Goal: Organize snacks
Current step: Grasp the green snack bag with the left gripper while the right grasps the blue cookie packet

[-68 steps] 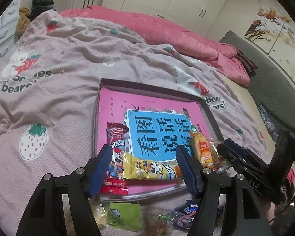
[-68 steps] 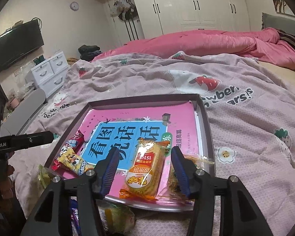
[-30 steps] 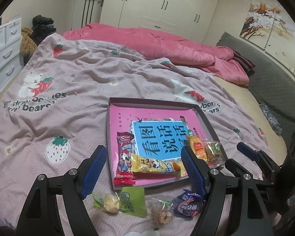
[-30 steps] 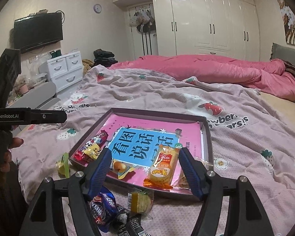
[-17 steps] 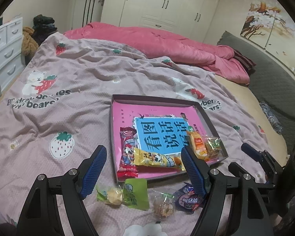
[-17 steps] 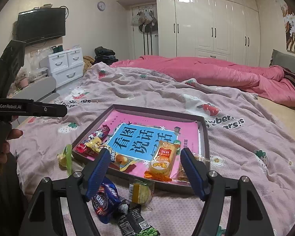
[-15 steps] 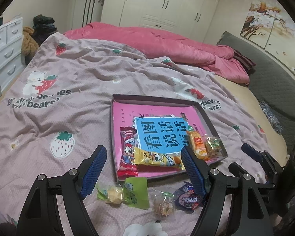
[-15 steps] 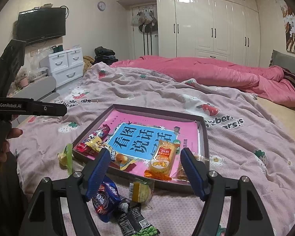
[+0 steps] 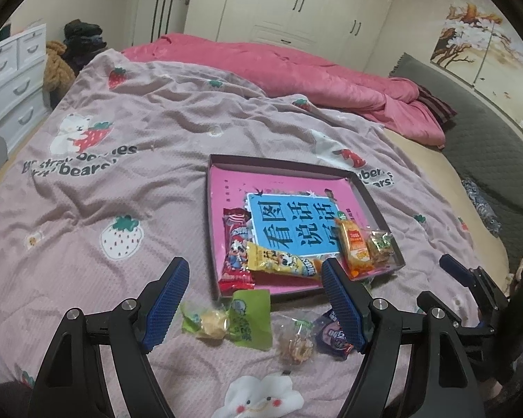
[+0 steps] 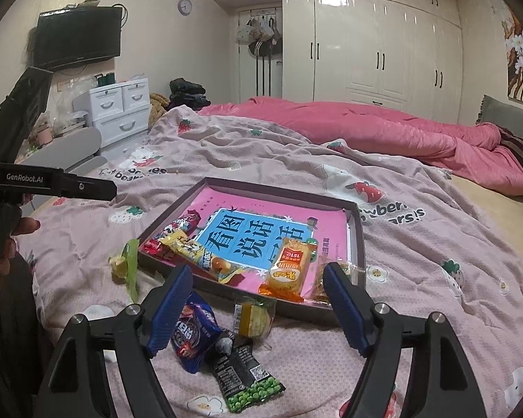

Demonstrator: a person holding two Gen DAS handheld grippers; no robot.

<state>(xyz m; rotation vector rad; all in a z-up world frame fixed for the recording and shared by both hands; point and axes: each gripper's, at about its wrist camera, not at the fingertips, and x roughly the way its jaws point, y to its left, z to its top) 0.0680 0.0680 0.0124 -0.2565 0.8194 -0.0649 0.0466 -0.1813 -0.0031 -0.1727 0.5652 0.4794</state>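
Two grippers hover apart, empty: left gripper (image 9: 252,297), right gripper (image 10: 258,301) just opening wider; tray (image 10: 355,244) corner hidden.

A home bedroom: bed (image 10: 226,160) with strawberry coverlet, white wardrobe (image 10: 383,52) beyond, wall television (image 10: 78,36), probably a drawer chest (image 10: 122,108).

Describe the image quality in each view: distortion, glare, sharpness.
Left wrist view: strong fisheye bending, black corners; the tray looks skewed, light dim and even, the loose snacks near the left tool slightly soft. Right wrist view: same bending, bright glare streaks on the glossy wardrobe, the pea packet fairly sharp.
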